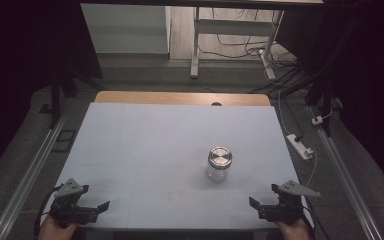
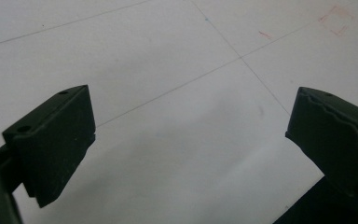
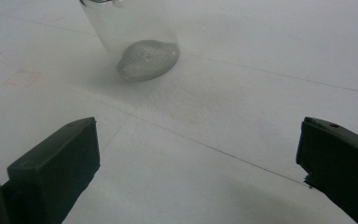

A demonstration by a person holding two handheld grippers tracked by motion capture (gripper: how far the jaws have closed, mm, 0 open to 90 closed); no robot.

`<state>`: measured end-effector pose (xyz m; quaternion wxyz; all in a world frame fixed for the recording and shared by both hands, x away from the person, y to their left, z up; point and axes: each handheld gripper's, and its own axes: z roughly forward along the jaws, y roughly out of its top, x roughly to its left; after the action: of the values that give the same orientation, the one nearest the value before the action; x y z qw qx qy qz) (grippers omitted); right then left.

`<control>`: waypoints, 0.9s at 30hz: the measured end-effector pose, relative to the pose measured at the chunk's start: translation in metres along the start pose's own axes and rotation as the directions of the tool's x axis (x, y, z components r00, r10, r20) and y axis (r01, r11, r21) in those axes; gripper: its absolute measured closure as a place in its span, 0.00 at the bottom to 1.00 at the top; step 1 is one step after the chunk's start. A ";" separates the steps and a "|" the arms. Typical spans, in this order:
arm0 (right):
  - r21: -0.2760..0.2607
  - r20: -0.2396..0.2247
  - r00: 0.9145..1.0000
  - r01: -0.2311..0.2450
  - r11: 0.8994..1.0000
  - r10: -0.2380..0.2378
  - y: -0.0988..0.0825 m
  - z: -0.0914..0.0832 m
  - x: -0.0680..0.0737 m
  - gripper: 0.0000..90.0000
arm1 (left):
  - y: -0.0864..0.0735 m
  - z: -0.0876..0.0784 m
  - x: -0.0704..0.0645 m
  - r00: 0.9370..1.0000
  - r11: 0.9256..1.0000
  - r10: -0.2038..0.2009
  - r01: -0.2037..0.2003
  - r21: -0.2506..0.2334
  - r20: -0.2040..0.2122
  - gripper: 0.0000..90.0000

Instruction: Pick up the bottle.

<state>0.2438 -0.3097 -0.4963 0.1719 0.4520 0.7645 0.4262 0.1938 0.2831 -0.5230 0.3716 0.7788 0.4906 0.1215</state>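
One lidded glass jar (image 1: 219,163) stands on the pale table (image 1: 145,150); both hand-held grippers, left (image 1: 91,209) and right (image 1: 261,206), gape empty.

A: What colour is the table (image 1: 145,150)?

B: Pale bluish-white, crossed by thin grey lines, with a bare tan wooden strip (image 1: 180,98) along its far edge. Faint red pen marks (image 2: 335,21) sit on it, nearer than the jar (image 1: 218,170).

A: And the jar?

B: Clear glass, with a silver metal lid (image 1: 220,156).

A: The grippers?

B: Left gripper (image 1: 87,206) and right gripper (image 1: 265,206) are black, each topped by a grey plate.
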 end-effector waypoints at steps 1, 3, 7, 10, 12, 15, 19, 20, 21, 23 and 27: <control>0.000 0.000 1.000 0.000 1.000 0.000 0.000 0.000 0.000 0.00 | 0.000 0.000 0.000 1.000 1.000 -0.002 0.002 -0.002 0.002 0.02; 0.007 -0.006 1.000 0.006 1.000 -0.006 0.000 0.001 0.000 0.00 | 0.000 0.000 0.000 1.000 1.000 -0.001 0.001 -0.004 0.008 0.02; 0.021 -0.014 1.000 0.019 1.000 -0.019 0.001 0.002 0.001 0.00 | 0.001 0.001 0.000 1.000 1.000 -0.001 0.001 0.010 -0.003 0.03; 0.039 -0.022 1.000 0.022 0.999 -0.022 0.001 0.004 0.001 0.00 | 0.001 0.002 -0.001 1.000 1.000 0.003 -0.003 0.016 -0.009 0.03; 0.044 -0.025 0.999 0.027 0.999 -0.026 0.001 0.004 0.001 0.00 | 0.001 0.002 -0.001 1.000 1.000 0.004 -0.003 0.017 -0.010 0.03; 0.051 -0.026 0.999 0.029 0.998 -0.027 0.002 0.005 0.002 0.00 | 0.001 0.002 -0.002 1.000 1.000 0.005 -0.005 0.022 -0.014 0.03; 0.054 -0.028 0.999 0.033 0.998 -0.031 0.002 0.006 0.002 0.00 | 0.001 0.002 -0.002 1.000 1.000 0.006 -0.006 0.022 -0.013 0.03; 0.055 -0.032 0.999 0.037 0.998 -0.035 0.002 0.006 0.002 0.00 | 0.001 0.002 -0.002 1.000 1.000 0.005 -0.005 0.022 -0.011 0.03; 0.057 -0.033 0.999 0.039 0.998 -0.037 0.002 0.006 0.003 0.00 | 0.001 0.002 -0.001 1.000 1.000 0.004 -0.004 0.023 -0.011 0.03; 0.058 -0.034 0.998 0.047 0.997 -0.045 0.002 0.006 0.003 0.00 | 0.001 0.003 -0.001 1.000 1.000 0.003 -0.003 0.024 -0.009 0.03; 0.060 -0.035 0.998 0.060 0.996 -0.058 0.002 0.006 0.005 0.00 | 0.001 0.003 -0.001 1.000 1.000 0.000 0.000 0.025 -0.005 0.03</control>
<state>0.2462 -0.3019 -0.4971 0.1576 0.4273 0.7929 0.4048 0.1957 0.2810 -0.5237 0.3608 0.7831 0.4928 0.1172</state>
